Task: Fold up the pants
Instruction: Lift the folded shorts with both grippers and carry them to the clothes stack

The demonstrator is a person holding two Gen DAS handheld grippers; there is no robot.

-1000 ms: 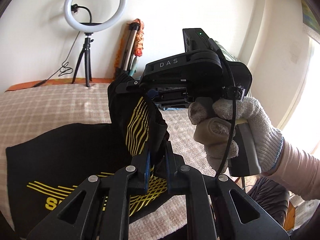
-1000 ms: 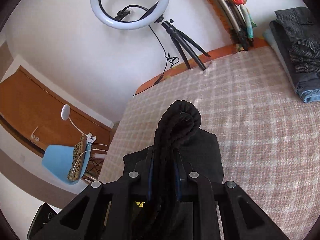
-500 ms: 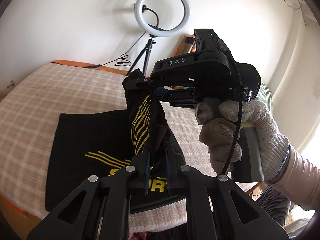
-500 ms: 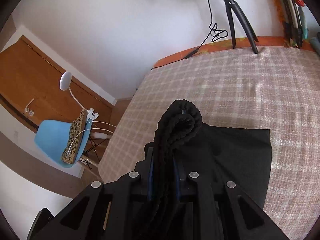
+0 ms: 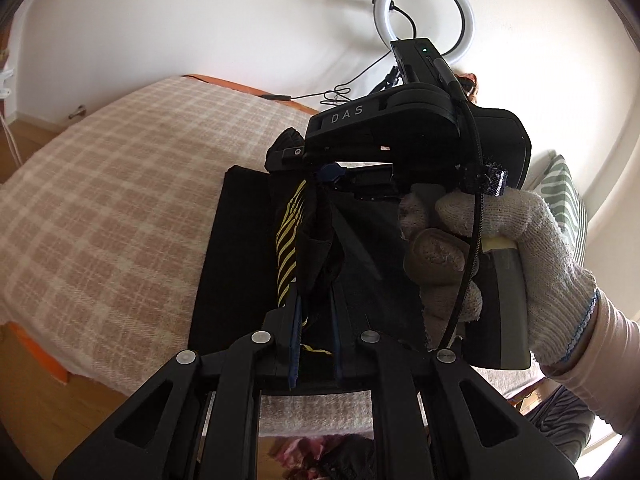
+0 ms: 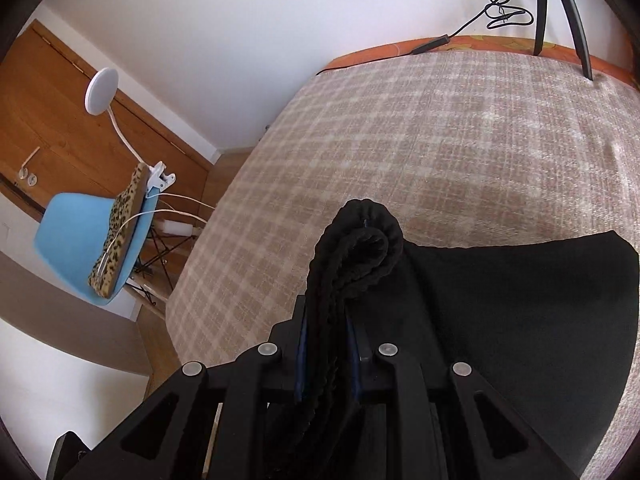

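Pants (image 5: 240,264), black with yellow striping, lie partly flat on the checked bed cover (image 5: 120,200) and partly lifted between two grippers. Going from the left side of the left wrist view, bare bedding runs up to the flat dark panel, then comes the raised fold. The left gripper (image 5: 314,316) has its jaws clamped on a bunched edge of the fabric, the yellow print showing just above the pads, which keeps that corner from slipping while the layer is carried over. Further right in that view, a gloved hand (image 5: 500,248) grips the handle of the right gripper (image 6: 326,348), which pinches the same garment higher up. In the right wrist view its jaws are closed tight on a thick rolled hem, probably the waistband, with the rest of the cloth spreading flat to the right on the bed. Holding both corners level likely lets the fold land square. A ring light (image 5: 426,12) stands behind, against the wall.
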